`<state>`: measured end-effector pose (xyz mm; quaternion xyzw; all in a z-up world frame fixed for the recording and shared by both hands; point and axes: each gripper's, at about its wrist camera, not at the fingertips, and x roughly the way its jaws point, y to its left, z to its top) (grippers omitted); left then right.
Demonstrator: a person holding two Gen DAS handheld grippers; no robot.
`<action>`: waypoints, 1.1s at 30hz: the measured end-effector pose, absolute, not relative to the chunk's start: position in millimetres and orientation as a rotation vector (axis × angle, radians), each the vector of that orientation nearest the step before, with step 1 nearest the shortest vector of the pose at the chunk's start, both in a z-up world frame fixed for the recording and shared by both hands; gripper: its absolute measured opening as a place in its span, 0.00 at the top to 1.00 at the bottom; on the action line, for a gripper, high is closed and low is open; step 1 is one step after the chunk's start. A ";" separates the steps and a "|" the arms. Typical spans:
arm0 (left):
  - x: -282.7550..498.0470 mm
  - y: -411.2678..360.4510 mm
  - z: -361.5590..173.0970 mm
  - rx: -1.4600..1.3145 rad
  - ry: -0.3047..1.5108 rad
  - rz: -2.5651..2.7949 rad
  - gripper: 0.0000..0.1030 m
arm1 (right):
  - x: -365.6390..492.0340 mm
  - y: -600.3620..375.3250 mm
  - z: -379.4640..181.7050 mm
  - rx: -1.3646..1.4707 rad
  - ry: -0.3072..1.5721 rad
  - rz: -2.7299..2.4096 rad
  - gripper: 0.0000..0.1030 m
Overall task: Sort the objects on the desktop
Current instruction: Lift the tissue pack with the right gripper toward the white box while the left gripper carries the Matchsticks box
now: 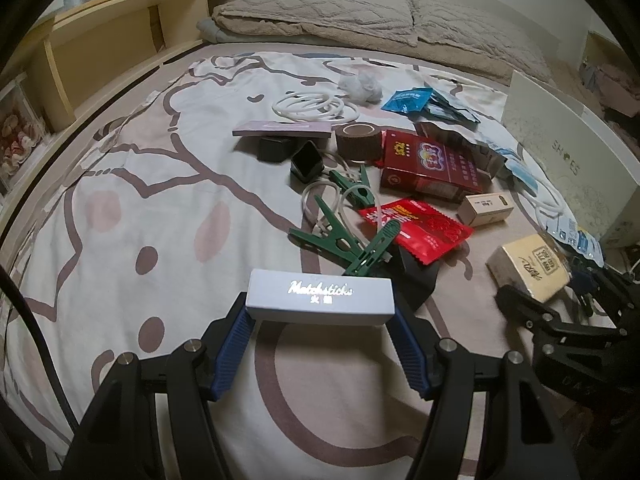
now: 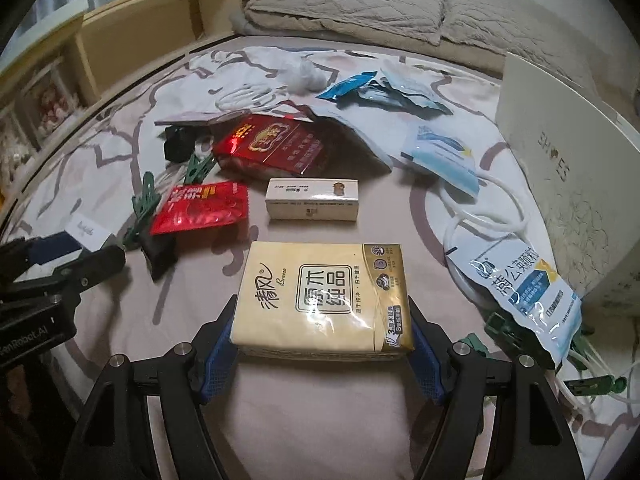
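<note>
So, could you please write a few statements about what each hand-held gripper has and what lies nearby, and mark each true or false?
1. The left hand-held gripper grips a white Matchsticks box. True.
2. The right hand-held gripper is empty. False: its pads clamp a yellow tissue pack.
3. Green clothes pegs lie among the clutter. True.
4. The shoe box is red. False: it is white.

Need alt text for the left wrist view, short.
Left gripper jaws hold a pale Matchsticks box above a patterned bedsheet. Beyond lie green clips, red packets, tape and cables; the right gripper holds a tissue pack.
</note>
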<state>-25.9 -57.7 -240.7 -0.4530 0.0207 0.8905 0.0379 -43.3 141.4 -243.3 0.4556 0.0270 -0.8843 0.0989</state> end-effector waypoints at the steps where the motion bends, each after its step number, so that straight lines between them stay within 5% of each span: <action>1: -25.6 -57.4 -240.7 -1.390 0.064 2.731 0.36 | -43.7 142.5 -243.4 1.346 0.068 -2.614 0.27; 33: -21.4 -59.2 -218.7 -1.290 0.008 2.753 0.36 | -28.0 163.6 -193.9 1.220 -0.130 -2.654 0.28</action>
